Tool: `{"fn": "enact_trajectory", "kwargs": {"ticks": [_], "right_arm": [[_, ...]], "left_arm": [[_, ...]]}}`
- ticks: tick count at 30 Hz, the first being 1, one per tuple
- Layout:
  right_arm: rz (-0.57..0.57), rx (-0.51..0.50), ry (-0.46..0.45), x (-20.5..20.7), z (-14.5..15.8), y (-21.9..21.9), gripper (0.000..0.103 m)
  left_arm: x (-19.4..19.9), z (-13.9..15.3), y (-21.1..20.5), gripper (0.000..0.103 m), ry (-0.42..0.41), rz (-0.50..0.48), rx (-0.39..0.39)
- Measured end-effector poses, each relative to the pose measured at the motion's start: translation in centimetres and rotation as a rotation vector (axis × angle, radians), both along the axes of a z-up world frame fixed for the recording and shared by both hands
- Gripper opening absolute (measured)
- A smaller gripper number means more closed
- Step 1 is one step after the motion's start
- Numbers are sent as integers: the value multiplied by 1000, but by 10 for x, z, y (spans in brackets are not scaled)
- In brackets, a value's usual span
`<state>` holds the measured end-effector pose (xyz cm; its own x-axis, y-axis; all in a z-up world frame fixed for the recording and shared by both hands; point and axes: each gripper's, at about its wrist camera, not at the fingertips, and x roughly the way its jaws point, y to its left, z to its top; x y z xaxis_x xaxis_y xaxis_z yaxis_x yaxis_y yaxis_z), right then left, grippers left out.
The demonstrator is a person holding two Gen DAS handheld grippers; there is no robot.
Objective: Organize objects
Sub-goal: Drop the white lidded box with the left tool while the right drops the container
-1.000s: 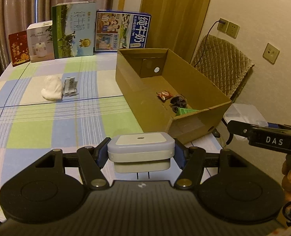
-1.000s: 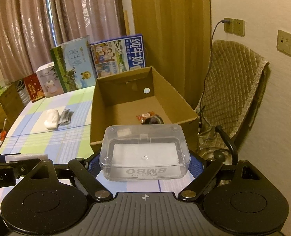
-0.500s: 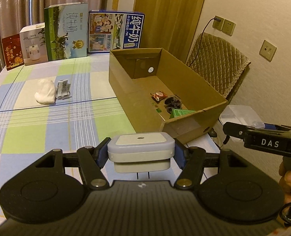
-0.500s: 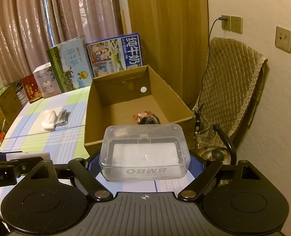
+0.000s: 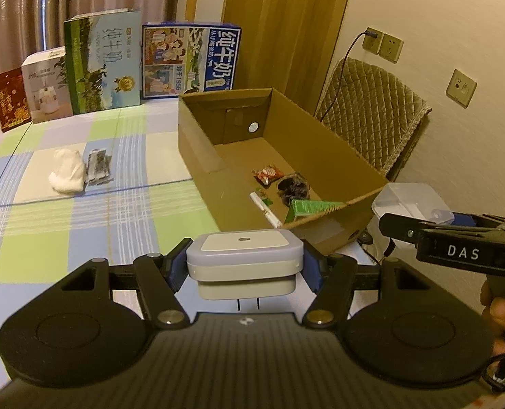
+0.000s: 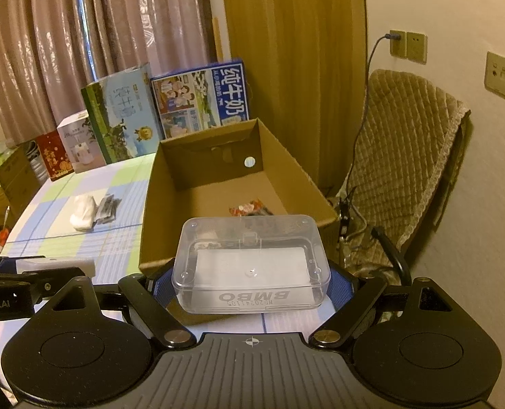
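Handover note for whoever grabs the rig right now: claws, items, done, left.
Left claw: shut on the grey lidded box, held above the table near the cardboard box.
Right claw: shut on the clear plastic case, held just short of the cardboard box's near end.
Done: a red snack packet, dark bundle, white stick and green pack lie in the cardboard box.
Left: drop both held items in; then the white cloth and grey packet, which lie on the tablecloth.

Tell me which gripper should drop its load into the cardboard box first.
Probably the right gripper: its clear plastic case sits directly before the cardboard box opening. The left gripper, holding the grey box, stands off to the side.
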<state>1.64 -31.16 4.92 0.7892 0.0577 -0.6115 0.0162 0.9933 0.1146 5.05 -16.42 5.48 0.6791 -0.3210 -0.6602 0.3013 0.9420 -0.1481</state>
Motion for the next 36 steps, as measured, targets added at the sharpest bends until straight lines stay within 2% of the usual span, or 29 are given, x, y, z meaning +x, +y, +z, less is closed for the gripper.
{"fn": "enact_trajectory", "kwargs": {"ticks": [7,16,27,28,29,36], "right_arm": [[27,-6,-1,31,6,-10,83],[29,15,9,82,5,-29,83],[12,10,39,129,-13,-45,83],[10,10,41,131,-15,-46,83],[7,12,44,133,-17,-47,83],[16,31,46,135,-18,-45,83]], "left_arm": [[33,7,-14,61,-17,-20,-11],[91,2,-39,61,-4,-49,-27],[146,-15,-60,61,21,-74,-22],[150,-17,-60,68,21,-75,-29],[153,-18,-60,84,18,-78,-36],[157,-10,-49,87,-29,-51,-20]]}}
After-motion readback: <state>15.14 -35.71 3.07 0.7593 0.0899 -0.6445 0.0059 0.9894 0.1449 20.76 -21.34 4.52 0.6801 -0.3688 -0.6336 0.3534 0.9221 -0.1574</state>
